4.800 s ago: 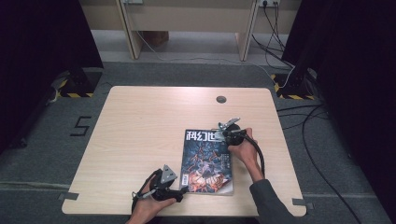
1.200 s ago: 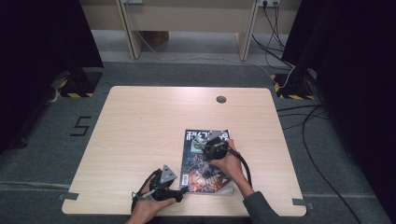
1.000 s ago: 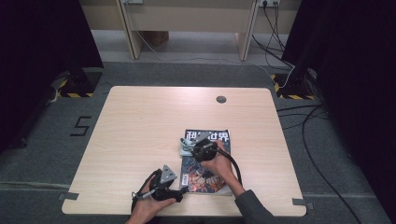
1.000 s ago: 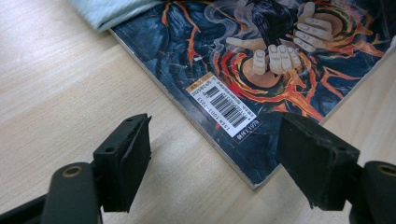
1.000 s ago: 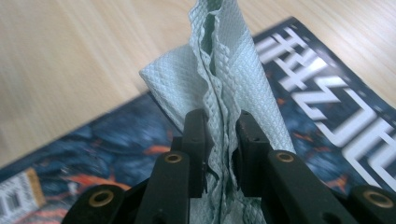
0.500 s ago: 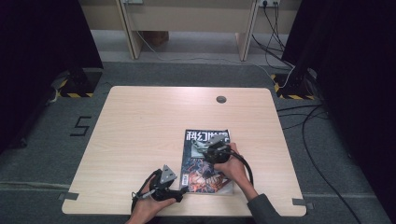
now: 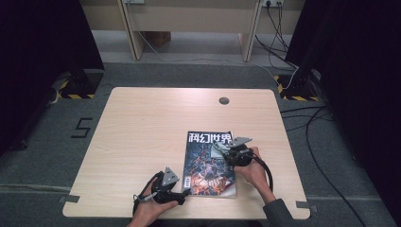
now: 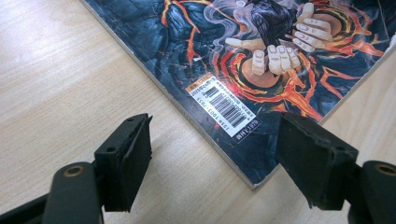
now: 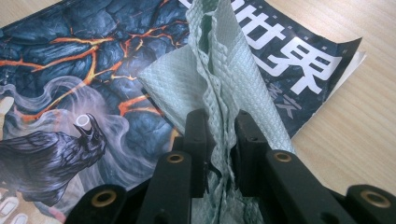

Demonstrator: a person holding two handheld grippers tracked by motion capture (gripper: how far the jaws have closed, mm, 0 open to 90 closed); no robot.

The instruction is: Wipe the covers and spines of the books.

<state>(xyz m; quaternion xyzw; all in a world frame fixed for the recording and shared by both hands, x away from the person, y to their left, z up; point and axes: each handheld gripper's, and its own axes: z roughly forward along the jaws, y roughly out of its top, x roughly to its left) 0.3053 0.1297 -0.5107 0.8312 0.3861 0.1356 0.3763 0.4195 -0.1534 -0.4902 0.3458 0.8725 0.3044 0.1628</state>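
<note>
A magazine (image 7: pixel 208 161) with a dark lava-and-raven cover lies flat on the wooden table (image 7: pixel 142 132), near its front edge. My right gripper (image 7: pixel 221 148) is over the cover's upper right part, shut on a crumpled pale green paper towel (image 9: pixel 224 60). The towel fans out past the right gripper (image 9: pixel 220 123) onto the magazine (image 9: pixel 84 70) below the white title letters. My left gripper (image 7: pixel 186 192) rests low at the cover's near left corner. In the left gripper view, the left gripper (image 8: pixel 217 140) stands open, its jaws on either side of the magazine (image 8: pixel 261 56) corner by the barcode, gripping nothing.
A round cable hole (image 7: pixel 223 100) sits near the table's far edge. Bare wood (image 8: pixel 70 79) stretches left of the magazine. Cables (image 7: pixel 302 118) trail on the grey floor to the right, and desk legs (image 7: pixel 130 28) stand beyond the table.
My right gripper has slid to the right across the cover with the towel in it. The left gripper and the magazine have stayed put.
</note>
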